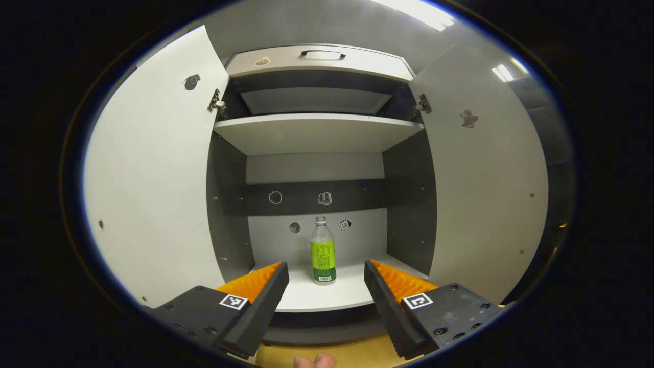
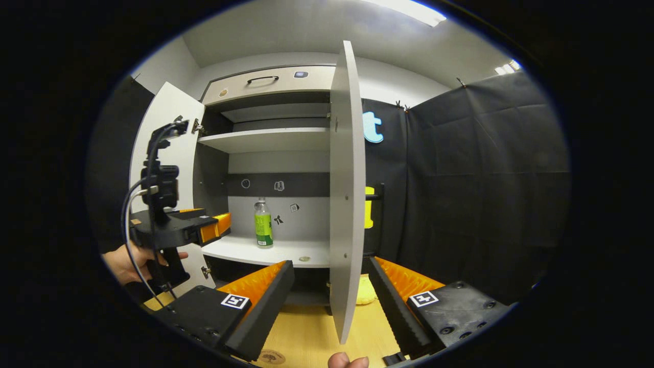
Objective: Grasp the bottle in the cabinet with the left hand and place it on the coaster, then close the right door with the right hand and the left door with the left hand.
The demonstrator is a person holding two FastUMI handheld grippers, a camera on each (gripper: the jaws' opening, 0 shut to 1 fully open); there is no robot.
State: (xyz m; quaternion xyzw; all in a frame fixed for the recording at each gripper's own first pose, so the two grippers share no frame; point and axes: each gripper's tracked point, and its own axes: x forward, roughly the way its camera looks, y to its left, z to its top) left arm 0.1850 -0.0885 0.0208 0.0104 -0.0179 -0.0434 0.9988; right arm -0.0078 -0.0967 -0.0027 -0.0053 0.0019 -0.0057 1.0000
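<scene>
Straight ahead of the left gripper (image 1: 326,271), between its two spread fingers, the bottle (image 1: 323,251) stands upright on the bottom shelf (image 1: 352,294) of the cabinet, near the back wall and well apart from the tips, nothing pinched yet. Both doors hang wide: left door (image 1: 153,179) off to the gripper's left, right door (image 1: 485,179) to its right. Upper shelf (image 1: 317,130) sits above the bottle w/ a drawer (image 1: 319,59) on top.

In the right gripper view the right gripper (image 2: 331,273) is spread too, holding nothing, w/ the right door's edge (image 2: 347,194) running up just between its fingers. Left gripper (image 2: 214,227) shows off to its left, a hand (image 2: 135,263) gripping it, aimed at the shelf. Bottle (image 2: 262,224) beyond it. Wooden table (image 2: 306,332) below; a round coaster-ish disc (image 2: 271,356) at the bottom edge, can't tell for sure.
</scene>
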